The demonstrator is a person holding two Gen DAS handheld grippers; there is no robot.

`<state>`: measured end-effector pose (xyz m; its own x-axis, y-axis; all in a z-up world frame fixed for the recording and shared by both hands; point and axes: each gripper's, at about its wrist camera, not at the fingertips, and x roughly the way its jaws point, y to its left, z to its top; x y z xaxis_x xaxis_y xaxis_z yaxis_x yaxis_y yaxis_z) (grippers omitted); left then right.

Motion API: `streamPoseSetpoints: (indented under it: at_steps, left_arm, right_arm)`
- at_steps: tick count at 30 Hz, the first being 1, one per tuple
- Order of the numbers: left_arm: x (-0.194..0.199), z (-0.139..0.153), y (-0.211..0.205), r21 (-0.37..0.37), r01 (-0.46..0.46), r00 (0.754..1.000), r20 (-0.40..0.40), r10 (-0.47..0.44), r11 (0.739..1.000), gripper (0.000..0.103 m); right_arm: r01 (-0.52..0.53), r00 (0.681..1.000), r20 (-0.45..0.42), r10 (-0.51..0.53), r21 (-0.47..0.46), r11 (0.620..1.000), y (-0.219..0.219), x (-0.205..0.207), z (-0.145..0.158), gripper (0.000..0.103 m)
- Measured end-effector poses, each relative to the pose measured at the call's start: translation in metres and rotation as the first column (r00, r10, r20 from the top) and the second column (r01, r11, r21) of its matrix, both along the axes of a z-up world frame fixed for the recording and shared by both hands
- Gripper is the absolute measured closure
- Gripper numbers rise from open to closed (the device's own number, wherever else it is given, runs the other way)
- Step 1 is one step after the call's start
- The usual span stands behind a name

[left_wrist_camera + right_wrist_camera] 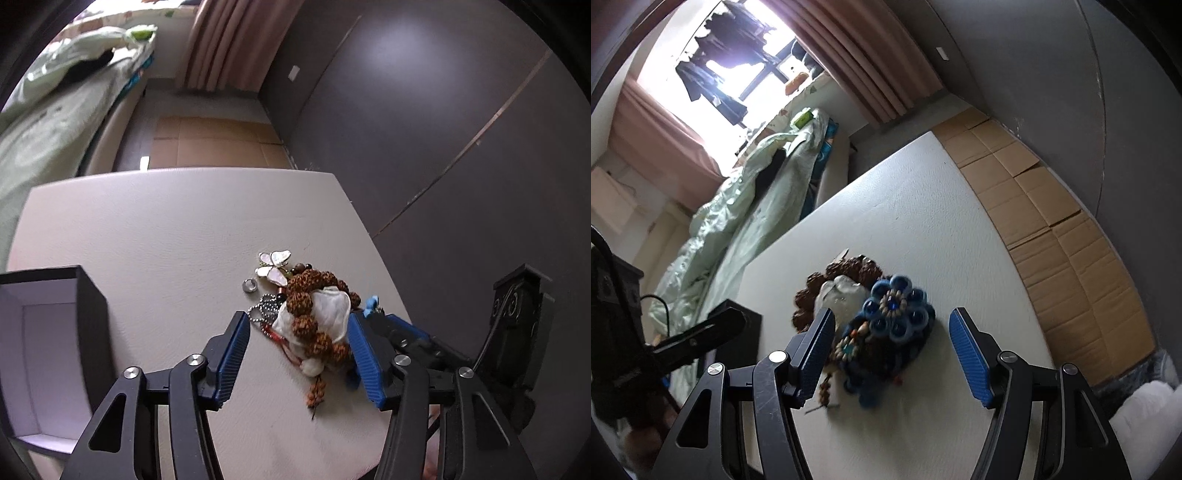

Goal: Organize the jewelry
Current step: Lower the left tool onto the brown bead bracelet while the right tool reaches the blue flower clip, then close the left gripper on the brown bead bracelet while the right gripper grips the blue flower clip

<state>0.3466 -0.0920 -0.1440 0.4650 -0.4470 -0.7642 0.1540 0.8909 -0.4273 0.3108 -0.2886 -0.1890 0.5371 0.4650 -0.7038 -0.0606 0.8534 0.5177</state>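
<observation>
Your jewelry sits in one tangled heap on the counter (147, 236), a pale surface with a fine leathery grain. In the left wrist view the heap centres on a bracelet (314, 314) of knobbly, rust-brown seed beads, looped around a crumpled white pouch (332, 306) of thin shiny cloth; the loop's long axis runs from 6 to 12 o'clock, with a short beaded tassel trailing toward 6. At 11 o'clock from the pouch lies a butterfly (274, 265) with flat pearly wings rimmed in gold, and just beside it, toward 8 o'clock, a small silver ring (249, 285). A silver ball chain (266, 308) bunches against the pouch's left edge. Your left gripper (297, 354) has its ribbed blue fingers (233, 358) spread wide, straddling the bracelet and pouch; the right finger lies close against the beads, though you cannot tell whether it touches, and the left one stands clear. At 9 o'clock stands an open black box (48, 354) with a smooth pale lining. In the right wrist view a blurred brooch (895, 312) of glossy round blue stones ringed with small pale beads tops a dark blue beaded mass, at the near side of the heap. Your right gripper (895, 350) is also wide open, its fingers (971, 358) on either side of that mass and holding nothing.
</observation>
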Motion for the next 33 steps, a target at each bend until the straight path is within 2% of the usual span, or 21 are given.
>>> streamPoseSetpoints:
  at_steps: [4,6,11,13,15,16,22,29,33]
  left_arm:
    - [0.013,-0.010,-0.003,-0.037,-0.010,0.999,-0.051,0.008,0.999,0.054]
    - [0.017,-0.016,-0.006,-0.047,-0.013,0.997,-0.077,0.009,0.999,0.056]
    - [0.021,-0.025,-0.012,-0.055,-0.019,0.993,-0.121,0.012,0.998,0.062]
    - [0.020,-0.028,-0.014,-0.068,-0.018,0.990,-0.139,0.009,0.997,0.068]
    - [0.020,-0.032,-0.016,-0.059,-0.018,0.988,-0.153,0.008,0.998,0.079]
    - [0.019,-0.031,-0.016,-0.052,-0.019,0.988,-0.156,0.011,0.998,0.082]
    - [0.013,-0.013,-0.016,-0.010,0.002,0.995,-0.104,-0.003,1.000,0.083]
    - [0.001,0.019,-0.028,0.079,0.044,0.999,-0.024,-0.042,0.996,0.083]
    - [-0.004,0.025,-0.028,0.121,0.048,0.999,-0.014,-0.046,0.992,0.083]
  right_arm:
    - [-0.020,1.000,0.007,0.020,-0.037,0.999,0.005,0.009,-0.002,0.039]
    - [-0.036,0.999,-0.002,0.035,-0.064,0.997,0.007,0.011,-0.003,0.062]
    - [-0.049,0.999,-0.006,0.048,-0.066,0.997,0.002,0.007,-0.001,0.071]
    - [-0.042,0.999,0.003,0.042,-0.056,0.998,-0.002,0.002,0.002,0.072]
    - [-0.031,0.999,0.012,0.032,-0.045,0.998,-0.007,-0.004,0.005,0.072]
    - [-0.027,1.000,0.014,0.027,-0.041,0.999,-0.008,-0.006,0.007,0.072]
    - [-0.009,0.999,0.032,0.010,-0.027,1.000,-0.015,-0.019,0.015,0.072]
    - [0.003,0.999,0.053,-0.002,-0.015,1.000,-0.018,-0.031,0.023,0.072]
    - [0.006,0.999,0.054,-0.006,-0.008,1.000,-0.018,-0.037,0.024,0.072]
